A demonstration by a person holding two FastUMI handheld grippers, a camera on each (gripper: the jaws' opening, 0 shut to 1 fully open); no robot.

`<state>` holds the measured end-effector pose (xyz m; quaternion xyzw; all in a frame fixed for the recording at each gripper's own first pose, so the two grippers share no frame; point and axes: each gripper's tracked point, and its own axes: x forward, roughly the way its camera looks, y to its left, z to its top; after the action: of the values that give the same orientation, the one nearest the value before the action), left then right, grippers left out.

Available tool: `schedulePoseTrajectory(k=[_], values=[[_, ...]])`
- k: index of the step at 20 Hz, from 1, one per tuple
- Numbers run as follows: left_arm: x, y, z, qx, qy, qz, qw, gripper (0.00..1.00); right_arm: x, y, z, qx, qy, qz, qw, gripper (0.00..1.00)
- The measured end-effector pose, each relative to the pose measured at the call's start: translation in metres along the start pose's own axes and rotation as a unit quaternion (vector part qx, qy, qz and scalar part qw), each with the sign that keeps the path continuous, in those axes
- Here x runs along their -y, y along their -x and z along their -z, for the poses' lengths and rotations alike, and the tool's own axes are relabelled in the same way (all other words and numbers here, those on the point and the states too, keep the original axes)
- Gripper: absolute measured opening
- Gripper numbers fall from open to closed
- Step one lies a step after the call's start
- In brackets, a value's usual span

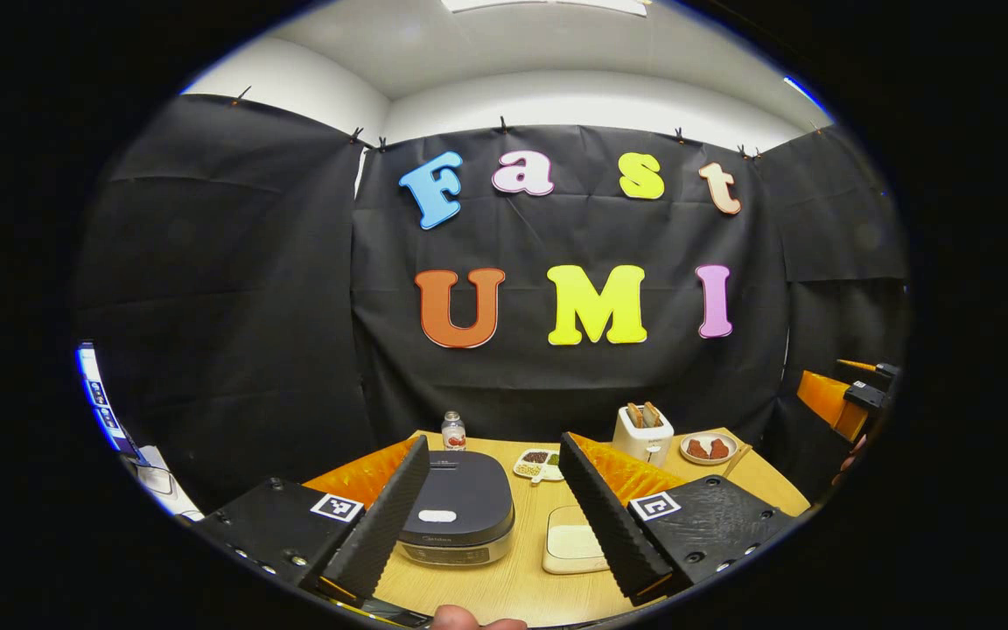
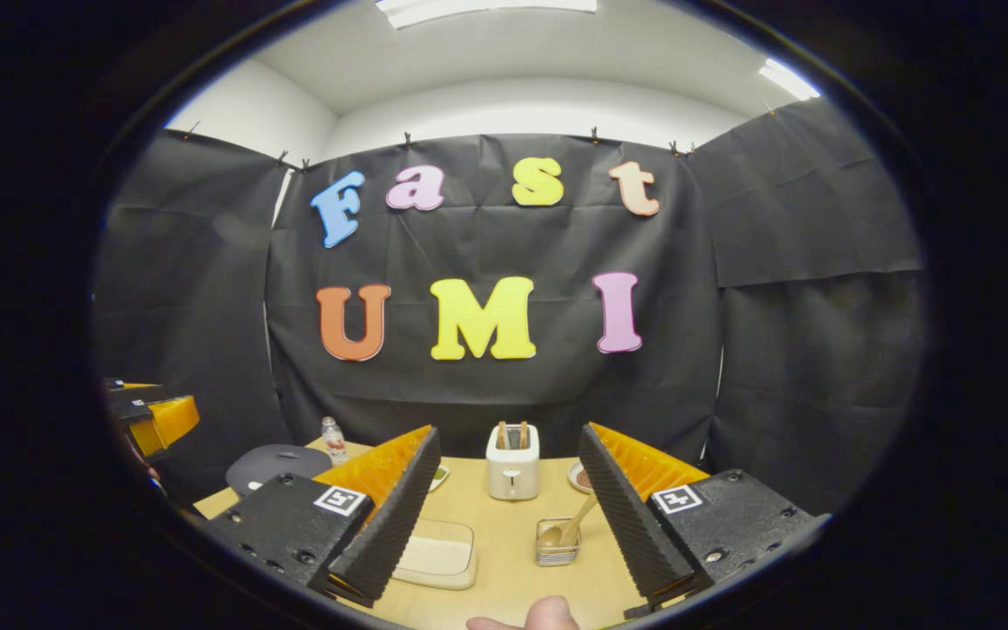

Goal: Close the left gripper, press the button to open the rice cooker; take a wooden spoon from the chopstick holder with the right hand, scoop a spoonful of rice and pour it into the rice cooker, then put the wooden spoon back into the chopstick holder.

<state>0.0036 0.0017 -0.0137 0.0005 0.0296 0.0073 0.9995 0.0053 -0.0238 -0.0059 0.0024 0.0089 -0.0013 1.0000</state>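
Wooden table [image 1: 504, 586] inside a black-draped booth. Nearest, the left gripper [image 1: 493, 512] hangs released above the rice cooker [image 1: 458, 518], lid down. The right gripper [image 2: 508, 516] is also spread wide; between its fingers the chopstick holder [image 2: 556, 542] keeps the wooden spoon [image 2: 567, 525]. Farther back stands a toaster [image 2: 513, 472].

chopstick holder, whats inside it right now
In the right gripper view, the small clear square chopstick holder on the wooden table holds one wooden spoon, bowl down and handle leaning out to the upper right. The spoon hides whatever else sits at the bottom.
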Motion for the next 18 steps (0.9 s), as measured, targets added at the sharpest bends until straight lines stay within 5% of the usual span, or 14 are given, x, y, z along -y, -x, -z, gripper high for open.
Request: schedulePoseTrajectory(k=[11, 14, 16, 18], values=[[-0.016, -0.028, 0.042, -0.106, 0.007, 0.011, 0.994, 0.94, 0.036, -0.016, 0.003, -0.003, -0.003, 0.020, 1.000, 1.00], [-0.022, -0.039, 0.063, -0.153, 0.009, 0.018, 0.988, 0.65, 0.049, -0.023, 0.008, -0.008, -0.010, 0.030, 0.999, 1.00], [-0.026, -0.033, 0.073, -0.180, 0.016, 0.019, 0.983, 0.61, 0.057, -0.027, 0.010, -0.011, -0.013, 0.036, 0.999, 1.00], [-0.039, -0.052, 0.086, -0.201, 0.023, 0.010, 0.979, 0.17, 0.067, -0.030, 0.012, -0.013, -0.012, 0.044, 0.999, 1.00]])
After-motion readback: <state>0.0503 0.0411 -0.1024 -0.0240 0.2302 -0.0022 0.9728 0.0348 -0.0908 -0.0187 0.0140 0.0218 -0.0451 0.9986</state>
